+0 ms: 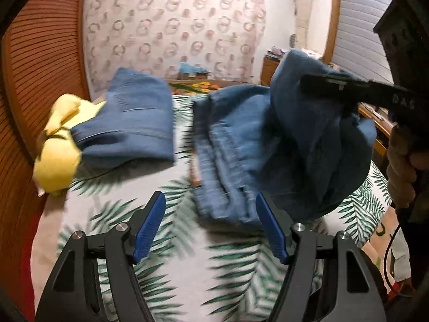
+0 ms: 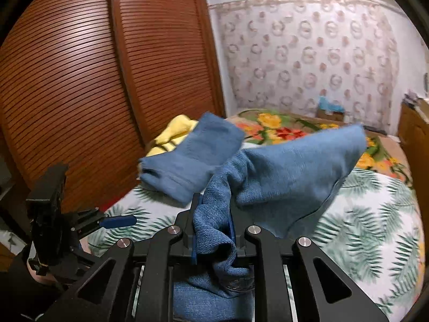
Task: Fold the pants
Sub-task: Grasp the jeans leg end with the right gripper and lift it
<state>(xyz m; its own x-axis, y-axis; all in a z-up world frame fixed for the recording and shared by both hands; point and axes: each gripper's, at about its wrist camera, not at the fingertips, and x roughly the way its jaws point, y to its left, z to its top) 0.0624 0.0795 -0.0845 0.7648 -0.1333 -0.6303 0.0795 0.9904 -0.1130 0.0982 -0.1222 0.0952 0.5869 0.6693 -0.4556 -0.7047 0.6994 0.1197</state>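
**Mia:** What do you see from the left wrist?

**Ben:** The left gripper has its blue pads wide apart, with nothing between them. It hangs over the bed with the leaf sheet. The pants are blue jeans near the middle of the bed. One end is lifted up by the right gripper, which comes in from the right edge. The rest lies bunched on the sheet.

**Mia:** And the other blue thing?

**Ben:** That is a folded pair of jeans toward the far left corner of the bed, touching a yellow cloth.

**Mia:** Now the right wrist.

**Ben:** The right gripper is squeezed narrow on a wad of the pants. The cloth hangs out both ways, over the bed. It is blurry, so I think that is the waist end, but I can't be sure. The left gripper shows low on the left side.

**Mia:** How will the pants feel?

**Ben:** Soft and floppy, but thick and a bit heavy. They won't break or slip much. One pinch lets them sag and twist. I'd grab the flat edge, with each claw at one corner, so the cloth hangs straight.
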